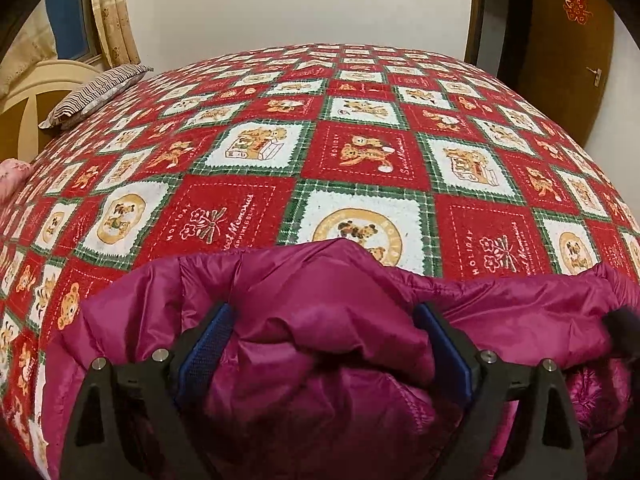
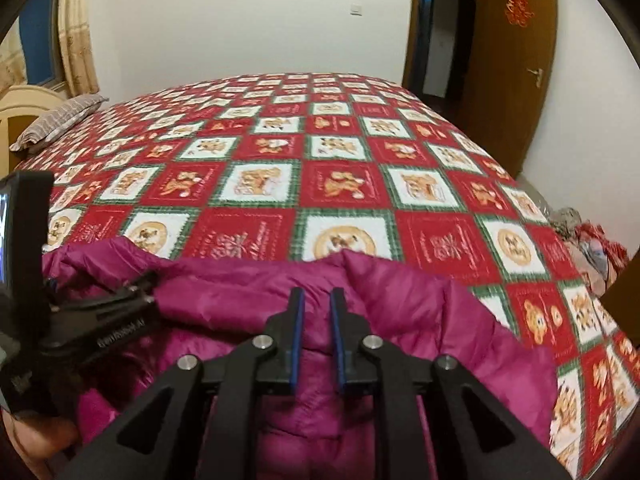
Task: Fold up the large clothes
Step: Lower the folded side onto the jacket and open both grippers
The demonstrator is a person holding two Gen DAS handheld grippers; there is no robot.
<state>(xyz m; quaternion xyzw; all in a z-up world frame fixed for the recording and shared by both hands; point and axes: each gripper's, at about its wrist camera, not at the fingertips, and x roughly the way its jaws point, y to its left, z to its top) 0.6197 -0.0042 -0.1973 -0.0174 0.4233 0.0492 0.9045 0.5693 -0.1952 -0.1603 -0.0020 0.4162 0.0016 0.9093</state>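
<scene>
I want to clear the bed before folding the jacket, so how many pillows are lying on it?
1. A striped pillow lies at the far left edge of the bed, by the headboard. A pink thing at the left rim could be another; too little of it shows to tell.

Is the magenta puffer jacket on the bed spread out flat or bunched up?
Bunched up. The magenta puffer jacket lies heaped in puffy folds near the edge of the red teddy-bear patterned bedspread, layers overlapping rather than flat.
</scene>
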